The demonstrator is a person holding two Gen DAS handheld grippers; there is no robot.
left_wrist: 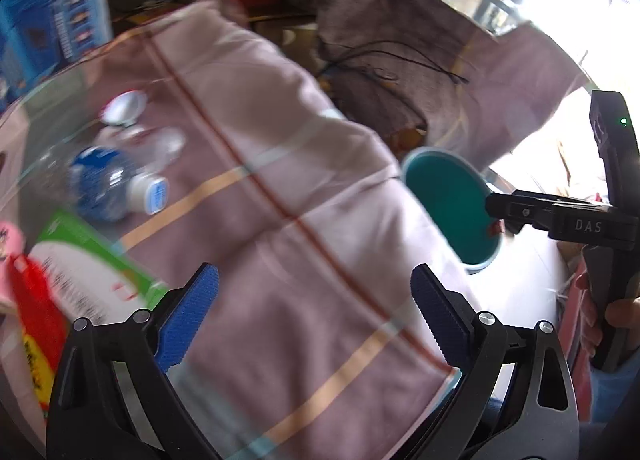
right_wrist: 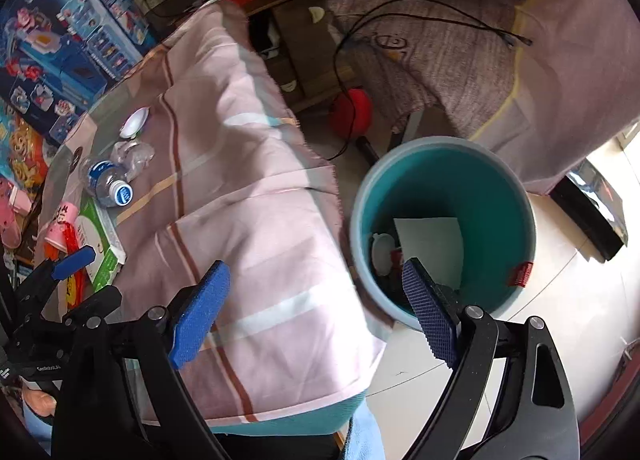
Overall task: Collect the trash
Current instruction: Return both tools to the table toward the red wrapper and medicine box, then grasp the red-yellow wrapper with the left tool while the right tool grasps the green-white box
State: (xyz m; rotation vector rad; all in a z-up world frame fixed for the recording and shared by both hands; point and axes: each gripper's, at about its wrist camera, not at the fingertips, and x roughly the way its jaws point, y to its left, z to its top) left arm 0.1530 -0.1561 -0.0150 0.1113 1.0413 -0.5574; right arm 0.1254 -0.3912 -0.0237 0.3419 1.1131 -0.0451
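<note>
My left gripper [left_wrist: 314,280] hangs open over the pink striped tablecloth [left_wrist: 300,179], nothing between its blue pads. On the cloth to its left lie a clear bottle with a blue label [left_wrist: 104,183], crumpled clear plastic [left_wrist: 156,143], a white lid [left_wrist: 124,107] and a green-and-white box [left_wrist: 80,272]. My right gripper [right_wrist: 316,272] is open too, empty, over the table's edge beside the teal bin [right_wrist: 440,155]. A white sheet [right_wrist: 432,244] and a small white cup [right_wrist: 382,252] lie in the bin. The bottle [right_wrist: 106,179] and box [right_wrist: 100,244] show far left.
A pink figure [right_wrist: 62,223] and a red packet [right_wrist: 72,260] lie by the box. Toy boxes [right_wrist: 60,39] stand behind the table. On the floor are a red ball [right_wrist: 352,111] and a black cable [right_wrist: 440,15] over a mauve cover [right_wrist: 560,59].
</note>
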